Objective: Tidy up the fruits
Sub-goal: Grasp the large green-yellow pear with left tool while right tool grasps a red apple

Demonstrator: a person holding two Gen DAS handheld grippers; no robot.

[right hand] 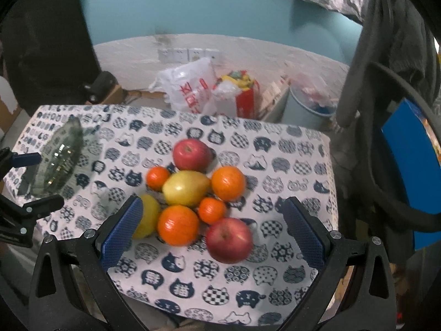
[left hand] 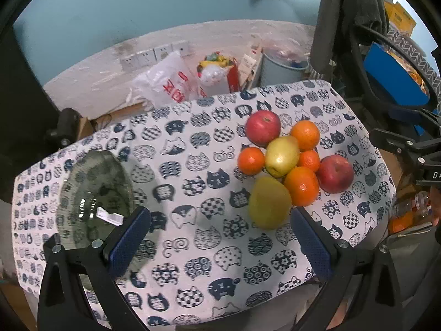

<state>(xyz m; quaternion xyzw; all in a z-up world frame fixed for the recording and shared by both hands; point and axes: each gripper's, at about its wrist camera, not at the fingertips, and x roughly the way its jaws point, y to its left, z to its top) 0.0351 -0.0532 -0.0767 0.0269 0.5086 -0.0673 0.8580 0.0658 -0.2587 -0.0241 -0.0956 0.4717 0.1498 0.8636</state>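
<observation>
A pile of fruit lies on the cat-print tablecloth [left hand: 193, 165]: two red apples [left hand: 262, 127] [left hand: 335, 173], two yellow pears [left hand: 282, 155] [left hand: 269, 202] and several oranges [left hand: 301, 185]. A clear glass plate [left hand: 96, 193] sits empty at the table's left. My left gripper [left hand: 220, 237] is open above the cloth, between plate and fruit. My right gripper [right hand: 212, 226] is open, hovering over the near fruit, with the near apple [right hand: 229, 240] and a large orange [right hand: 178, 224] between its fingers' span. The glass plate [right hand: 62, 162] shows far left there.
Behind the table stand plastic bags [left hand: 168, 82], a red bag [left hand: 220, 74] and a pale blue bin [left hand: 284, 66] against the wall. Dark clothes [left hand: 350, 13] and a blue box [left hand: 394, 80] crowd the right side. The left gripper's body [right hand: 24, 209] shows at the right view's left edge.
</observation>
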